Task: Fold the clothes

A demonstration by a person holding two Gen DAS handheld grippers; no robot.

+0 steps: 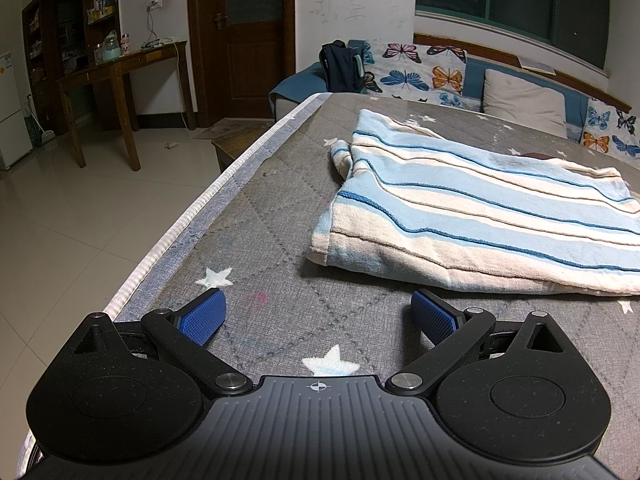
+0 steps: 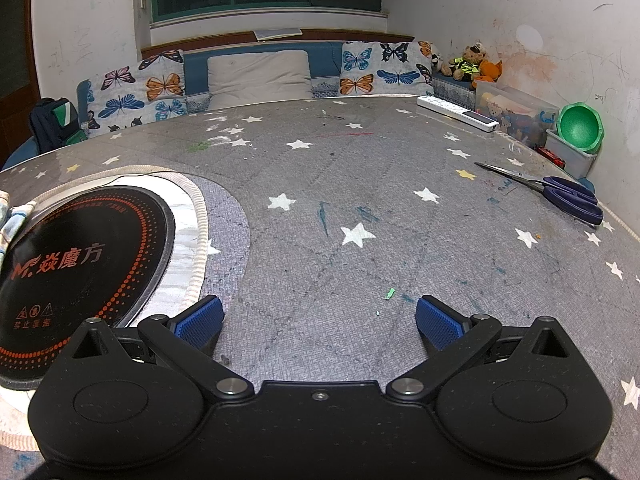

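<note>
A folded garment with light blue, cream and dark blue stripes (image 1: 480, 216) lies on the grey star-patterned table cover (image 1: 260, 240), ahead and to the right in the left wrist view. My left gripper (image 1: 318, 316) is open, low over the cover just short of the garment's near edge, with nothing between its blue pads (image 1: 204, 316). My right gripper (image 2: 318, 320) is open too, over bare cover (image 2: 360, 184). Only a small striped corner of cloth (image 2: 12, 216) shows at the left edge of the right wrist view.
A round black induction cooktop (image 2: 80, 264) sits set into the table at the left. Scissors (image 2: 560, 192) and a white power strip (image 2: 456, 112) lie at the right. The table's left edge (image 1: 192, 224) drops to a tiled floor. Sofa cushions stand behind the table.
</note>
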